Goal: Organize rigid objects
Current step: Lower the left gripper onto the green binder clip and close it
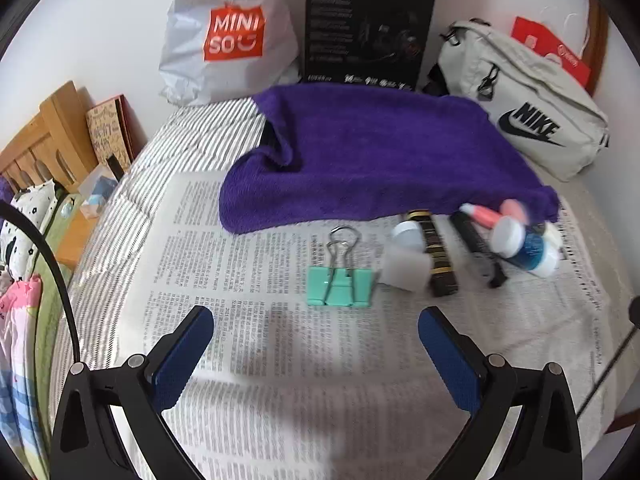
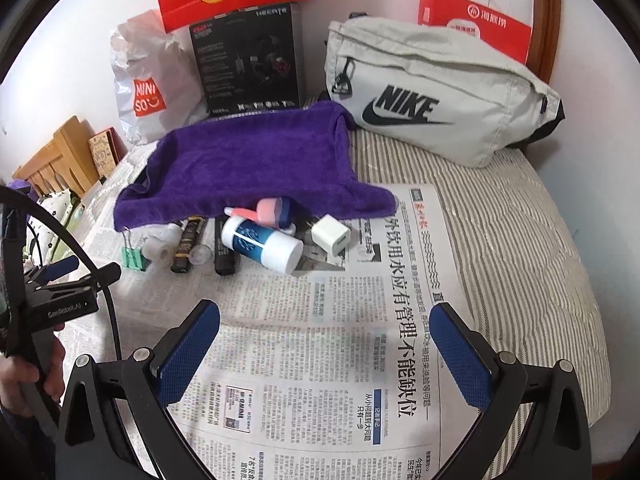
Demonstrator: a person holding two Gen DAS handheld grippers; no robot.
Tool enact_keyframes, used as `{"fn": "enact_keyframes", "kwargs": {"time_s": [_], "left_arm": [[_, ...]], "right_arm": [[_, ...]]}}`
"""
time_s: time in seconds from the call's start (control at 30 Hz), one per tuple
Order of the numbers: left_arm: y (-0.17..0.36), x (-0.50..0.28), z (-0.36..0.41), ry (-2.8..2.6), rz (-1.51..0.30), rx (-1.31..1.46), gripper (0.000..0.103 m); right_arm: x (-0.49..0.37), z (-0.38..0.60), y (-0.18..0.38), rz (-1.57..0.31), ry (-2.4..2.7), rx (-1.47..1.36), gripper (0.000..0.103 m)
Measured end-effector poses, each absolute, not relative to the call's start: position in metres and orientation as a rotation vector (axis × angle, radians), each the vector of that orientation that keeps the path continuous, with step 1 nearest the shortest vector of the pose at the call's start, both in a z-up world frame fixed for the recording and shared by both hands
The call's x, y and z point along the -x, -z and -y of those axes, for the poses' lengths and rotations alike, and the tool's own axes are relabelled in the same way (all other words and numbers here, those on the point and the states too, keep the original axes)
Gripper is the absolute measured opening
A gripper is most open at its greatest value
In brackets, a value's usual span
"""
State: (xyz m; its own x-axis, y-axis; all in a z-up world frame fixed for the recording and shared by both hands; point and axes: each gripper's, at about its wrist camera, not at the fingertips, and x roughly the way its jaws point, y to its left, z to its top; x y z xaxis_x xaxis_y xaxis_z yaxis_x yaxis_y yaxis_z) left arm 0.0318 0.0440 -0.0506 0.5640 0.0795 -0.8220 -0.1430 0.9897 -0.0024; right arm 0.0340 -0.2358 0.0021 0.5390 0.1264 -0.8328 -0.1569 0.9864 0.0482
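Clutter of rigid items sits mid-frame on the printed newspaper (image 2: 320, 340): mint-green metal binder clip (image 1: 340, 280), white-capped blue cylindrical bottle (image 2: 262, 244), white cube charger (image 2: 331, 235). Left gripper (image 1: 316, 320) and right gripper (image 2: 324, 316) hover spread and empty, seemingly poised to pick.

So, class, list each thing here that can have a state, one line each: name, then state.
Left gripper: open, empty.
Right gripper: open, empty.
Binder clip: shut, handles up, lying on the newspaper.
Blue and white bottle: capped, on its side.
Purple towel: draped, crumpled.
Grey bag: zipped.
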Motion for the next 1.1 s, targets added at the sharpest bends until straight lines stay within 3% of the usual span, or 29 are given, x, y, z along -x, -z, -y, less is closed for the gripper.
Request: {"fn": "enact_keyframes", "kwargs": {"time_s": [0.4, 0.57, 0.77, 0.9, 1.1], "left_arm": [[0.081, -0.058, -0.056, -0.086, -0.973, 0.103, 0.102], [0.081, -0.063, -0.053, -0.069, -0.95, 0.087, 0.095], [0.079, -0.062, -0.047, -0.059, -0.929, 0.042, 0.068], [0.075, -0.06, -0.046, -0.017, -0.918, 0.06, 0.039], [0.076, -0.061, -0.044, -0.006, -0.917, 0.042, 0.039]], "right_arm": [[-0.051, 0.238, 0.031, -1.06, -0.138, 0.04, 0.103], [-0.056, 0.237, 0.044, -1.089, -0.134, 0.045, 0.103], [-0.061, 0.239, 0.055, -1.111, -0.129, 0.043, 0.103], [-0.066, 0.244, 0.059, -1.117, -0.116, 0.041, 0.103], [-0.079, 0.248, 0.06, -1.095, -0.119, 0.073, 0.103]]}}
